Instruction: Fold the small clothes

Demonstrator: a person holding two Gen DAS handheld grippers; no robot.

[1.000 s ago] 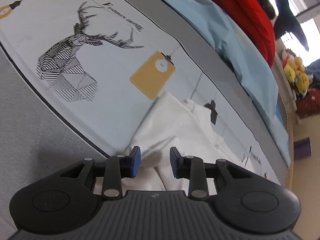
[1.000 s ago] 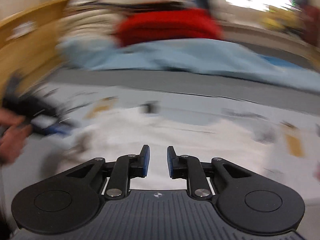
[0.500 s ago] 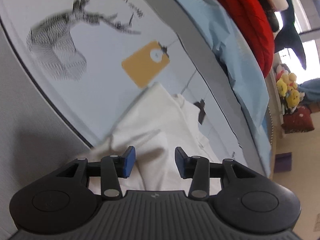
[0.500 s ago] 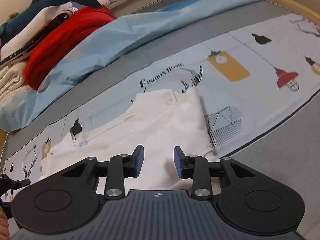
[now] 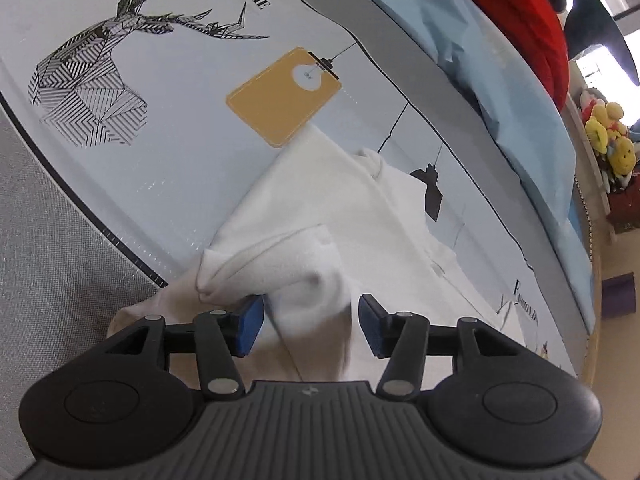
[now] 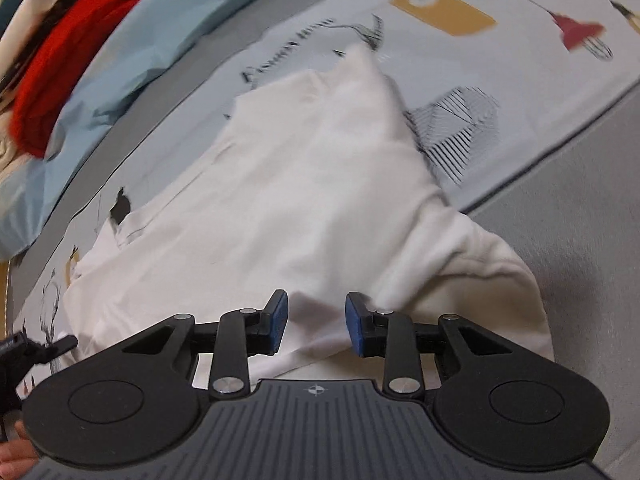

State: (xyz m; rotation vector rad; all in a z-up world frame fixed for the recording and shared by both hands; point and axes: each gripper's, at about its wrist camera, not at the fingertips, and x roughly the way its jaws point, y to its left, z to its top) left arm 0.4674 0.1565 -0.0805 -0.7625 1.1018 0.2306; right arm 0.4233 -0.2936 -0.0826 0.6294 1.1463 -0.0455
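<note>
A small white garment [image 5: 340, 200] lies crumpled on a printed mat [image 5: 180, 128]; one corner of it is folded over into a raised bump. My left gripper [image 5: 310, 326] hangs low over the garment's near edge. Its jaws are opening, with that bump of white cloth between them and no pad pressing on it. In the right wrist view the same white garment [image 6: 300, 180] fills the middle. My right gripper [image 6: 316, 322] sits just above its near hem, jaws apart, with cloth under and between the pads but not pinched.
The mat [image 6: 540, 60] shows deer and lamp prints and lies on a grey surface [image 5: 48, 240]. Behind it are a light blue cloth [image 5: 500, 60], a red fabric pile [image 5: 540, 12] and plush toys [image 5: 608, 136]. The other gripper's tip [image 6: 24, 352] and a hand [image 6: 16, 452] show at the right view's left edge.
The left jaws have spread wider and come down onto the garment's near edge. The right gripper has rolled and dropped from facing the fabric pile to just above the white cloth.
</note>
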